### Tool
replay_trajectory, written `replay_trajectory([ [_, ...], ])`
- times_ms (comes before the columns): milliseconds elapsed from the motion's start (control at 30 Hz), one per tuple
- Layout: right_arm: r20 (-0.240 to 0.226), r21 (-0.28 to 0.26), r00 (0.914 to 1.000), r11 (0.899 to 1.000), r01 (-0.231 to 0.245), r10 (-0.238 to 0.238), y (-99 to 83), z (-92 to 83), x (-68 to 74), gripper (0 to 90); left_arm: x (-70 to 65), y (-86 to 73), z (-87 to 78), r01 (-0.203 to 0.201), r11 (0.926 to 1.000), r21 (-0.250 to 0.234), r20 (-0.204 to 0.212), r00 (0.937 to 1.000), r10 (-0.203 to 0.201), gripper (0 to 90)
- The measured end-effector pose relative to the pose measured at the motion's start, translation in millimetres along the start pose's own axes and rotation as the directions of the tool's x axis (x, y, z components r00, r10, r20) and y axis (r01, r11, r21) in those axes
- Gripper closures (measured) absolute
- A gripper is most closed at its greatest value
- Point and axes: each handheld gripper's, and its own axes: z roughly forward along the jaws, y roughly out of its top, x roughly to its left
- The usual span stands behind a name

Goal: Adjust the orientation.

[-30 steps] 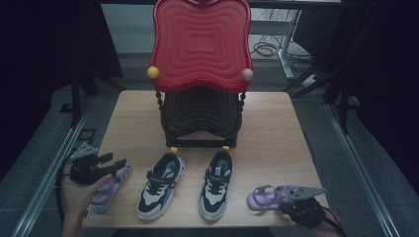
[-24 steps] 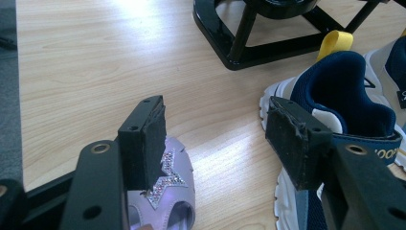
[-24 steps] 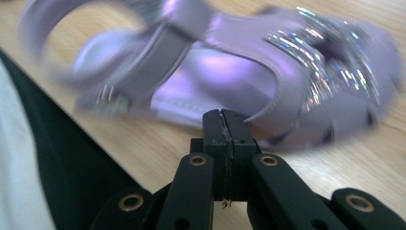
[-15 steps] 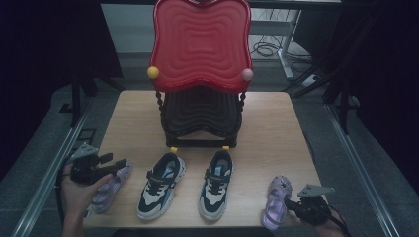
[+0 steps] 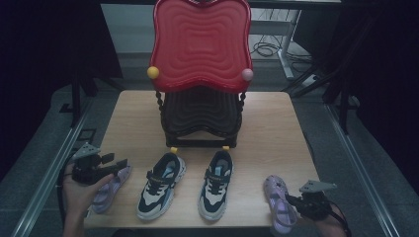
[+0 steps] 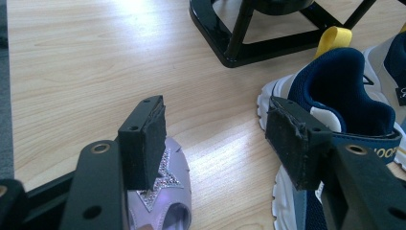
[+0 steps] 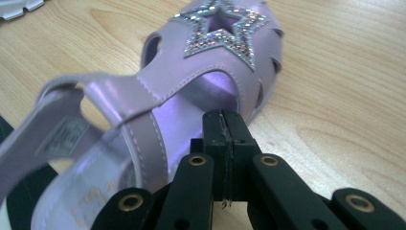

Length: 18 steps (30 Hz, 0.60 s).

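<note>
Right hand-held gripper [image 5: 296, 201], pressed together, sits just right of the purple sandal [image 5: 279, 202], lower right; sandal's long axis runs up-frame. Left hand-held gripper [image 5: 118, 164] is spread.

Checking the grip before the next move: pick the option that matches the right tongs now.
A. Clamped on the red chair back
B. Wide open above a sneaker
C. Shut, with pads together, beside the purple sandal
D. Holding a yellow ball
C: in the right gripper view the pads of the right tongs meet with no gap, right beside the purple sandal on the table.
</note>
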Motion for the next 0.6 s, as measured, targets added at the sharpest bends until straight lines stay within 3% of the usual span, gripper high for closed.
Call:
replay_trajectory([
  [200, 0.000, 0.003, 0.9999, 1.000, 0.012, -0.012, 3.5, 1.6, -3.4, 89.0, -0.1, 0.0, 0.4, -0.001, 1.0000, 0.002, 0.001, 1.0000, 0.001, 39.4],
  [600, -0.075, -0.025, 0.9971, 1.000, 0.009, -0.010, 4.3, 4.0, -15.5, 89.1, -0.5, -0.1, 1.8, -0.004, 1.0000, 0.007, 0.003, 1.0000, 0.004, 39.5],
])
